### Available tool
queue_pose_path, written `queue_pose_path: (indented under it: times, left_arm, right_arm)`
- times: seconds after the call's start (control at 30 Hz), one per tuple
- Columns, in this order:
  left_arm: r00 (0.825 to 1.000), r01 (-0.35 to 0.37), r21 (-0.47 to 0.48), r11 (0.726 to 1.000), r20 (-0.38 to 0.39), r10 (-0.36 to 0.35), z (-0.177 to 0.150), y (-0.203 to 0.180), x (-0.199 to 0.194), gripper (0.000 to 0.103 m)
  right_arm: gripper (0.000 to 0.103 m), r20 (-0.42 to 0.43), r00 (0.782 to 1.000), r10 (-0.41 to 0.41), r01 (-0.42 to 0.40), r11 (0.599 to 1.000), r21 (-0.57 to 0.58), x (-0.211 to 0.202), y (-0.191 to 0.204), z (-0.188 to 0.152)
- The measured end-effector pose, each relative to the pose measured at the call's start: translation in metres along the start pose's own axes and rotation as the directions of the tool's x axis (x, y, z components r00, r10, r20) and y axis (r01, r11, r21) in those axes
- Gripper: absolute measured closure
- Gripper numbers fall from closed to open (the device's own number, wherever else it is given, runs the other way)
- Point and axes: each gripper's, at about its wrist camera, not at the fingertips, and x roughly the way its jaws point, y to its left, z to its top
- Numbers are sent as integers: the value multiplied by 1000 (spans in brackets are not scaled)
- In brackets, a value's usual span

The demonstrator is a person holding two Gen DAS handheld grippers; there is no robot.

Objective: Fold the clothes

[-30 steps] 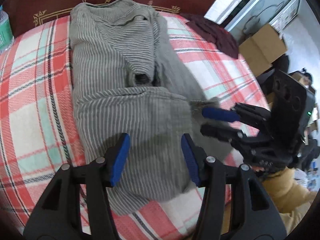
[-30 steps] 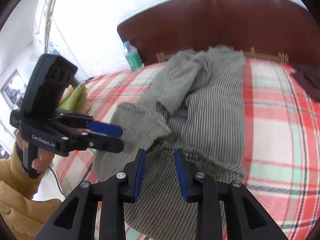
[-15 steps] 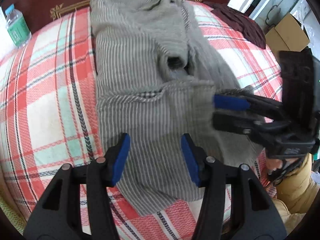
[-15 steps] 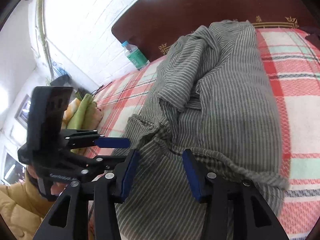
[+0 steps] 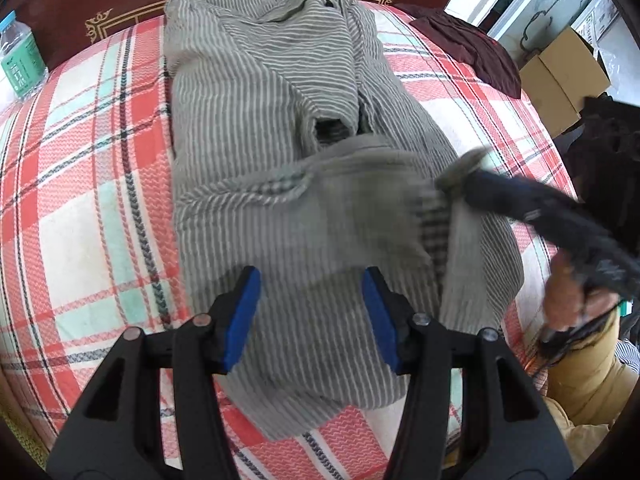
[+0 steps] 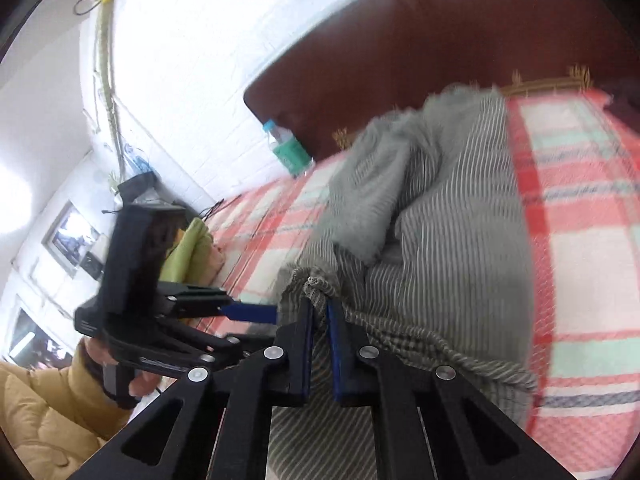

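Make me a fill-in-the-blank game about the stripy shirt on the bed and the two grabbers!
1. The right gripper is shut on a bunched edge of the ____ striped shirt.
2. The left gripper is ____, with nothing between its blue pads.
3. The shirt lies on a bedspread with a ____ pattern.
4. A ____ with a green label stands by the headboard.

Missing words: grey; open; plaid; bottle

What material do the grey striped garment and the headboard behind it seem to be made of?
Striped garment: probably a soft woven or light knit cloth, matte; it creases and bunches where the right gripper pinches it. Headboard: dark red-brown, smooth and slightly glossy, with gold trim; lacquered wood or leatherette, I cannot tell which.
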Motion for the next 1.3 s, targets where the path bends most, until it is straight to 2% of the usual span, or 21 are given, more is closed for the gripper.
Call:
queue_pose_path:
  times: [0.17, 0.27, 0.43, 0.53, 0.6, 0.7, 0.77, 0.83, 0.9, 0.97, 1.03, 1.17, 1.3]
  left_arm:
    - [1000, 13, -2, 1000, -8, -13, 3, -4, 8, 48]
    - [1000, 21, -8, 1000, -9, -21, 2, -4, 9, 48]
    - [999, 31, -53, 998, 12, -31, -16, 16, -8, 48]
    - [999, 37, -74, 997, 36, -35, -30, 29, -22, 48]
    - [998, 43, -74, 996, 58, -39, -37, 33, -28, 48]
    - [993, 51, -26, 998, 107, -48, -51, 29, -35, 48]
    - [989, 55, 7, 998, 139, -56, -61, 27, -40, 48]
    - [983, 58, 39, 998, 171, -64, -70, 25, -45, 48]
    - [976, 60, 72, 996, 203, -74, -79, 23, -49, 48]
    - [973, 30, 165, 986, 222, -67, -90, 9, -48, 47]
    - [976, -10, 253, 967, 214, -46, -97, -6, -41, 47]
    - [978, -73, 361, 930, 210, -5, -105, -22, -32, 47]
    - [978, -93, 394, 914, 210, 9, -105, -24, -24, 47]
  right_arm:
    - [97, 66, 998, -23, 29, 994, -101, -19, 32, 13]
    - [97, 21, 993, -114, 116, 977, -178, 4, 40, 13]
    - [92, -121, 972, -201, 173, 963, -207, 56, 26, 6]
    - [78, -177, 953, -246, 206, 954, -216, 73, 17, -3]
    - [69, -184, 948, -260, 219, 951, -219, 69, 17, -6]
    - [66, -125, 963, -240, 206, 950, -234, 40, 23, -8]
    - [56, -88, 971, -223, 195, 947, -256, 15, 30, -13]
    - [56, -66, 973, -220, 193, 938, -289, -9, 36, -19]
    - [50, -71, 965, -252, 215, 919, -331, -26, 41, -30]
    - [40, -92, 955, -283, 232, 900, -369, -36, 47, -45]
    - [40, -124, 933, -337, 255, 865, -432, -38, 53, -62]
    - [37, -139, 894, -425, 285, 782, -555, -31, 64, -94]
    - [37, -108, 850, -516, 325, 674, -663, -20, 66, -120]
